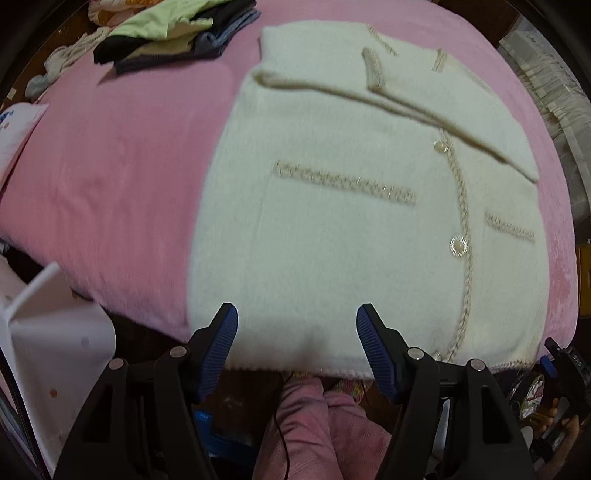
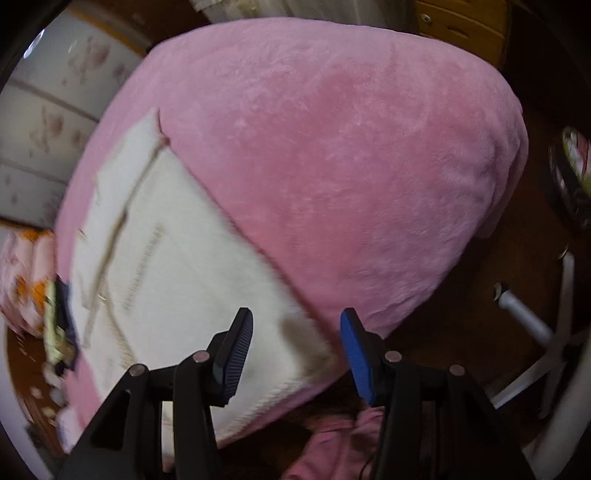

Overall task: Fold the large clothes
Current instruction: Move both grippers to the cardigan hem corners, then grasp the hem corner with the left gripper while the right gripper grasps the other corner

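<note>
A cream knitted cardigan [image 1: 332, 229] with braided beige trim and pale buttons lies flat on a pink blanket [image 1: 110, 177], one sleeve folded across its chest. My left gripper [image 1: 297, 347] hangs open above the cardigan's near hem, and the pads press on nothing. In the right wrist view the same cardigan [image 2: 177, 280] lies left of centre on the pink blanket [image 2: 332, 155]. My right gripper [image 2: 297, 354] is open over the cardigan's near right corner, with no cloth pinched between its blue pads.
A heap of folded clothes [image 1: 173, 33] in green, black and blue sits at the blanket's far left. A white plastic piece [image 1: 48, 317] stands at the left near edge. A person's pink-clad legs [image 1: 317, 424] are below the hem. A white chair base [image 2: 535, 332] stands on the dark floor.
</note>
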{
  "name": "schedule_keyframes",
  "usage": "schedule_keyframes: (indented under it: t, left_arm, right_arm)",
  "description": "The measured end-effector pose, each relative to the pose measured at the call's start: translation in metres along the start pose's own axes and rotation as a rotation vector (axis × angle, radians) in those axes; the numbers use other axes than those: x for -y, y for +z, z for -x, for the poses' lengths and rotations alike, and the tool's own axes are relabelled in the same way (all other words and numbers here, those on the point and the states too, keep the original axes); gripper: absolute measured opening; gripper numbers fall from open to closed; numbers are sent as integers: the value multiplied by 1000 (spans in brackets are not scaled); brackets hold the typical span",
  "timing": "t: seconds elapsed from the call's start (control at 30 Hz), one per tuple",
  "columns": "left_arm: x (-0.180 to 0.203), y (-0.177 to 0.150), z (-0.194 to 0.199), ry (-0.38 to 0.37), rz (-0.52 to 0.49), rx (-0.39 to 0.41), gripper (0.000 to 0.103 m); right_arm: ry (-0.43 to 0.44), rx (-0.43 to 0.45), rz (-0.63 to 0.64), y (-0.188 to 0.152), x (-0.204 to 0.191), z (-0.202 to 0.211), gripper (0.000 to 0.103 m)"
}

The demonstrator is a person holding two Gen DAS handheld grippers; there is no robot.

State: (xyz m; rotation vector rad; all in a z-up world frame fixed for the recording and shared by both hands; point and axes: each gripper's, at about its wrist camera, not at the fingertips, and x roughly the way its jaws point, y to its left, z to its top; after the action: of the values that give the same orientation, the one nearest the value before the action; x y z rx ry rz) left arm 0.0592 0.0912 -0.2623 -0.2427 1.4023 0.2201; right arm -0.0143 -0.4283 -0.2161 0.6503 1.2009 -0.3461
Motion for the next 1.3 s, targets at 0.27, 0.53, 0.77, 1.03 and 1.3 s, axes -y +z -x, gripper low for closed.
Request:
schedule_keyframes:
  t: [0.27, 0.53, 0.77, 1.03, 1.3]
  left_arm:
    - [-28, -33, -9, 26, 59, -80, 79]
    - [-73, -47, -31, -26, 61, -152, 80]
    - [-114, -46, -76, -227, 94, -186, 80]
    - [-124, -31, -136, -313, 11, -263, 68]
    - [-131, -35, -139, -361, 122, -316, 51]
  right_arm:
    - [28, -146, 202, -5, -6, -46, 49]
    - [72, -231, 161, -2, -3, -64, 49]
    - [58, -261, 194, 3, -8, -62, 37]
    - [16, -283, 349, -8, -36, -59, 25]
    - [49, -277, 427, -11, -51, -50, 18]
